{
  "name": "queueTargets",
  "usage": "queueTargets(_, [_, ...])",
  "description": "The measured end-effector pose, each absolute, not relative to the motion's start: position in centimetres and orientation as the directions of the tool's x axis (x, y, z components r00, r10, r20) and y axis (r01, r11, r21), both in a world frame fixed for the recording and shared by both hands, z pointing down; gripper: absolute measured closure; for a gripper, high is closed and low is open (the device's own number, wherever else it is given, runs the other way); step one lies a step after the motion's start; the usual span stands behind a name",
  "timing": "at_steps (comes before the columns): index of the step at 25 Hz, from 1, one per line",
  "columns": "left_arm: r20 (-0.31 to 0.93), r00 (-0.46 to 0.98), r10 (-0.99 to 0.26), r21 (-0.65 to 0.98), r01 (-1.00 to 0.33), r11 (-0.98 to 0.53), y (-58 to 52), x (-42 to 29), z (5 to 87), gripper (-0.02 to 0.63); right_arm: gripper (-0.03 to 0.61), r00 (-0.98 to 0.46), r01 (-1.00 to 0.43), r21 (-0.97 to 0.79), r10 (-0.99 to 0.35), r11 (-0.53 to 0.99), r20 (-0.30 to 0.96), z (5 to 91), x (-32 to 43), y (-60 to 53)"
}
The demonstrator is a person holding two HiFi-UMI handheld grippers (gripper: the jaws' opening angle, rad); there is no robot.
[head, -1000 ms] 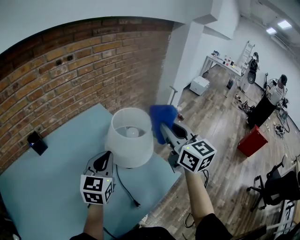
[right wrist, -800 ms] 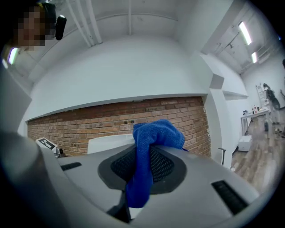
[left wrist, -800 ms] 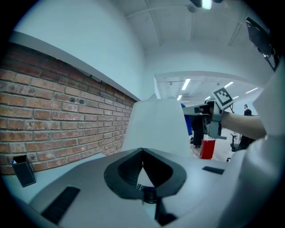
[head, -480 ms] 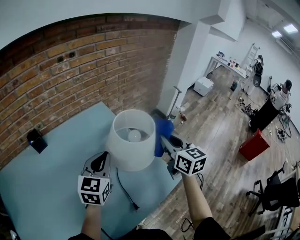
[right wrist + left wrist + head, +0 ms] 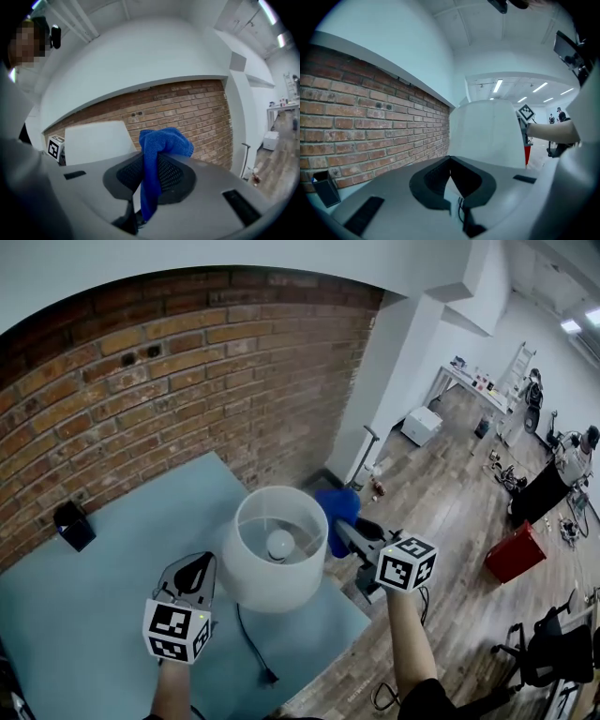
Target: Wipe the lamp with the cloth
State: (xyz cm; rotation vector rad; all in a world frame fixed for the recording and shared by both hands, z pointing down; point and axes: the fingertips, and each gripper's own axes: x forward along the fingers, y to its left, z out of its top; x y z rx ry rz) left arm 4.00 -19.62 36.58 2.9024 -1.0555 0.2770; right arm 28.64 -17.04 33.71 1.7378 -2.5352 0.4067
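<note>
The lamp stands upright on the blue surface, its shade just left of the right hand-held gripper, the nearer one. That gripper is clenched on the blue cloth, bunched against or just beside the shade's right side. The left hand-held gripper sits closed and empty at the shade's near-left
</note>
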Motion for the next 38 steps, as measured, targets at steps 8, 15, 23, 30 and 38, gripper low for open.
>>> queueTargets(8, [0.197,0.750,-0.632,0.002,-0.645,-0.764,-22.6,5.1,34.4,0.604,0.515,-0.748,-0.649,-0.285,-0.659,0.705,0.071,24.1,25.2,-21.2])
queueTargets(15, [0.153,0.754,-0.639,0.015,-0.649,-0.761,-25.1,6.4,32.3,0.604,0.516,-0.950,-0.309,-0.361,-0.299,0.880,0.085,22.3,21.2,-24.1])
queueTargets(23, [0.185,0.735,-0.652,0.008,-0.665,-0.747,-27.7,5.8,34.9,0.604,0.515,-0.977,-0.079,-0.437,0.017,0.896,0.211,27.4,20.0,-25.8])
queueTargets(30, [0.165,0.753,-0.637,0.032,-0.649,-0.760,-29.1,6.4,36.1,0.604,0.515,-0.927,-0.090,-0.471,0.100,0.878,0.362,33.6,18.9,-27.7])
queueTargets(38, [0.183,0.751,-0.635,0.038,-0.651,-0.758,-29.7,6.0,37.4,0.604,0.515,-0.837,-0.105,-0.465,0.175,0.879,0.519,37.5,18.6,-29.4])
